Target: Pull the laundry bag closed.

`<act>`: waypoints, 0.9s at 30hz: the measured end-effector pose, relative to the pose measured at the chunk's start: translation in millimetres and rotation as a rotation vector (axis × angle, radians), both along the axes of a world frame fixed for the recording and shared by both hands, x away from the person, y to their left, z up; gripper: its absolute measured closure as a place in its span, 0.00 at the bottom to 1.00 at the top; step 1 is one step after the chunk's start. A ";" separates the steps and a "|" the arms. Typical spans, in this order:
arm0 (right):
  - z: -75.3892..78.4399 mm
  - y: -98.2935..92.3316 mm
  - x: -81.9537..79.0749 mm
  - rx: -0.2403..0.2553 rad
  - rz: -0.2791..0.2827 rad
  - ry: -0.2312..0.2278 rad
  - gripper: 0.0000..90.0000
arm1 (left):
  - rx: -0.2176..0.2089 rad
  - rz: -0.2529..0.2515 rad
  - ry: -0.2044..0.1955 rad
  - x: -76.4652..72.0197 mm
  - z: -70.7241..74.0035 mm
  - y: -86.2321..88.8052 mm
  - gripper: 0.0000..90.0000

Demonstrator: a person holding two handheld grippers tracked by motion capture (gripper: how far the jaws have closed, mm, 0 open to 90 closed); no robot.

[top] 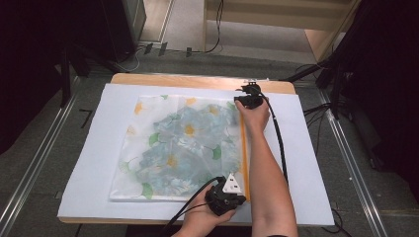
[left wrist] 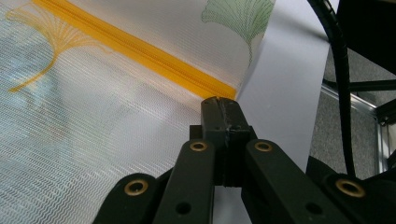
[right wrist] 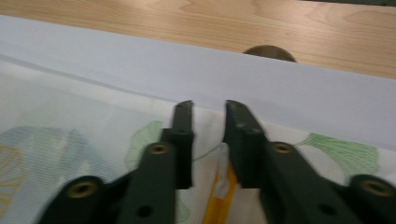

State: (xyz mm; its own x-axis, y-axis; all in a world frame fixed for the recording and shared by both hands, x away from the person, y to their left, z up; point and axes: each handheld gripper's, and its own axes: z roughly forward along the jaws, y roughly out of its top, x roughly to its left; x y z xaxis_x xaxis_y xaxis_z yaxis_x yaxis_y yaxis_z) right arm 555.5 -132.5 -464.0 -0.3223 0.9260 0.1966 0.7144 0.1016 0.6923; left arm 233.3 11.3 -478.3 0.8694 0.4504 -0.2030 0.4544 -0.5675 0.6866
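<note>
Left gripper (left wrist: 223, 108) pinching ribbed mesh pouch (left wrist: 93, 116), yellow zipper (left wrist: 140, 53)

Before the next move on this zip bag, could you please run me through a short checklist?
1. Left gripper shut on the near end of the yellow zipper: ok.
2. Right gripper at the zipper's far end, jaws apart: ok.
3. Zipper pull between the right jaws: cannot tell, blurred.
4. Mesh bag flat on the white sheet: ok.
5. Zipper fully closed: cannot tell.
</note>
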 end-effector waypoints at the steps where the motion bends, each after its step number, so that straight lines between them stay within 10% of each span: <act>1: 1.5 1.3 -2.4 -0.009 0.007 -0.012 0.66 | 0.001 -0.001 -0.001 0.0 0.1 0.0 1.00; 16: 15.3 -17.5 -63.4 0.024 0.050 -0.091 0.40 | -0.020 0.001 0.033 4.8 0.4 3.1 1.00; 20: 18.5 -22.9 -84.5 0.046 0.077 -0.113 0.37 | -0.106 0.014 0.036 6.4 4.4 13.4 1.00; 27: 23.5 -29.7 -124.0 0.048 0.115 -0.150 0.34 | -0.233 0.075 0.008 9.7 11.8 38.4 0.64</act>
State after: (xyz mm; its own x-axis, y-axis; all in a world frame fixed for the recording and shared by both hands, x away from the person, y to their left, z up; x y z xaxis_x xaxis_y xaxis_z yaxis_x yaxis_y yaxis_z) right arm 431.5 -162.2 -440.4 -0.4544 0.8720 0.1820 0.5887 0.1406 0.7961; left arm 243.0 49.7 -466.5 0.8330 0.4542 -0.3160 0.4956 -0.3587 0.7910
